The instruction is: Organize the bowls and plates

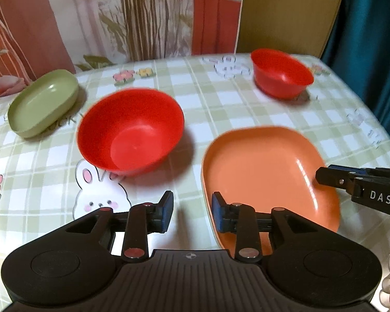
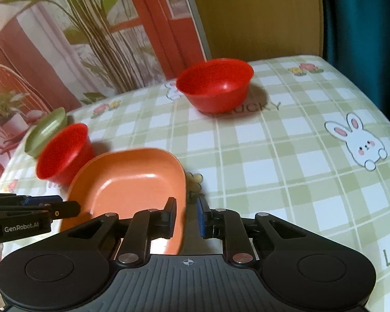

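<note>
**Inspector:** Left wrist view first. Containers?

**Assistant:** The orange plate (image 1: 267,176) lies empty, its near left rim just beside the right finger of the left gripper (image 1: 192,212). The jaws stand narrowly apart with only tablecloth (image 1: 195,98) between them; nothing is held. Ahead of the left finger sits a large red bowl (image 1: 130,132), empty. Further left lies a green dish (image 1: 43,104), also empty. Far ahead to the right stands a small red bowl (image 1: 280,74), empty. The right gripper (image 1: 322,176) reaches over the plate's right rim.

**Inspector:** Right wrist view?

**Assistant:** The right gripper's jaws are narrowly parted, straddling the plate's right rim; I cannot tell whether the pads touch it. The small red bowl stands well ahead. The large bowl and green dish sit beyond the left finger, close together.

**Inspector:** Room?

**Assistant:** Open cloth right of the fingers; the table edge curves near the teal curtain (image 2: 364,39).
</note>
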A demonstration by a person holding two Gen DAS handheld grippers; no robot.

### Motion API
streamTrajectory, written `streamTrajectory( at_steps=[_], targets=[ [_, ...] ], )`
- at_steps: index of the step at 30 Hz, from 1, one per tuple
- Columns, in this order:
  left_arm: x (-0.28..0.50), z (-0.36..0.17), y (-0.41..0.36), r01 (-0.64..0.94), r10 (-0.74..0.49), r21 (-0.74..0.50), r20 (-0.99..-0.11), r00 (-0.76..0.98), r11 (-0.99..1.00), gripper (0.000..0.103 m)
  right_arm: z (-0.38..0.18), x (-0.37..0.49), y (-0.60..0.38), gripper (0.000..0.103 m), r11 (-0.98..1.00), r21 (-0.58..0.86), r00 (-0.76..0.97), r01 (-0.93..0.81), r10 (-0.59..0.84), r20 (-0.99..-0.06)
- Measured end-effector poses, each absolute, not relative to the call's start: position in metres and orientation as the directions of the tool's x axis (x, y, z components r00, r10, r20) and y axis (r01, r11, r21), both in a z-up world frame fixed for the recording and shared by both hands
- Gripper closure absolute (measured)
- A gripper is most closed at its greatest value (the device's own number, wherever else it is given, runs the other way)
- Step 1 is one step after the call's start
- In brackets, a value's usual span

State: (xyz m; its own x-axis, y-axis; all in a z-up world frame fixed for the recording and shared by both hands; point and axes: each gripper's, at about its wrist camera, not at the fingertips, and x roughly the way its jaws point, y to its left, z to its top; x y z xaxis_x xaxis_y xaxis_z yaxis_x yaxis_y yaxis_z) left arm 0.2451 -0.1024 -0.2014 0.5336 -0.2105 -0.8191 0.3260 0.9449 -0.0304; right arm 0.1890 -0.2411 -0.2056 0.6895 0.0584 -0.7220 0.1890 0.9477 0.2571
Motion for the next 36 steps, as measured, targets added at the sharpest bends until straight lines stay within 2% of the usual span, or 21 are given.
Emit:
streamTrajectory(
  at_steps=[8,14,18,24,25,27,31,36],
  targets=[
    [0.253,-0.140,-0.028,0.220,-0.235,-0.113,-0.703,0.671,0.969,0.069,-0.160,0.205,-0.208,0.086,0.956,0.287,0.762,0.067,0.137,-0.633],
    [0.262,-0.105,0.031,0.083,-0.111,-0.074,-0.626,0.772,0.994,0.069,-0.134,0.240,-0.150,0.086,0.951,0.299,0.771,-0.075,0.245,-0.588],
    [0.273,-0.096,0.069,-0.037,-0.026,-0.092,-0.601,0.799,0.995,0.068,-0.127,0.262,-0.108,0.086,0.934,0.319,0.762,-0.162,0.324,-0.561],
    [0.293,-0.107,0.106,-0.177,0.076,-0.113,-0.594,0.801,0.978,0.066,-0.135,0.312,-0.044,0.086,0.920,0.304,0.725,-0.249,0.385,-0.571],
    [0.297,-0.111,0.109,-0.189,0.081,-0.121,-0.597,0.798,0.975,0.064,-0.136,0.323,-0.037,0.086,0.917,0.304,0.718,-0.259,0.393,-0.574],
    [0.313,-0.122,0.114,-0.208,0.095,-0.121,-0.601,0.793,0.971,0.050,-0.139,0.349,-0.025,0.085,0.913,0.304,0.701,-0.273,0.405,-0.587],
    [0.337,-0.143,0.129,-0.263,0.116,-0.144,-0.633,0.766,0.954,0.049,-0.144,0.393,-0.010,0.085,0.917,0.261,0.684,-0.301,0.398,-0.611],
    [0.362,-0.170,0.142,-0.309,0.128,-0.160,-0.668,0.733,0.937,0.049,-0.159,0.450,0.003,0.084,0.944,0.165,0.678,-0.286,0.321,-0.661]
  ],
)
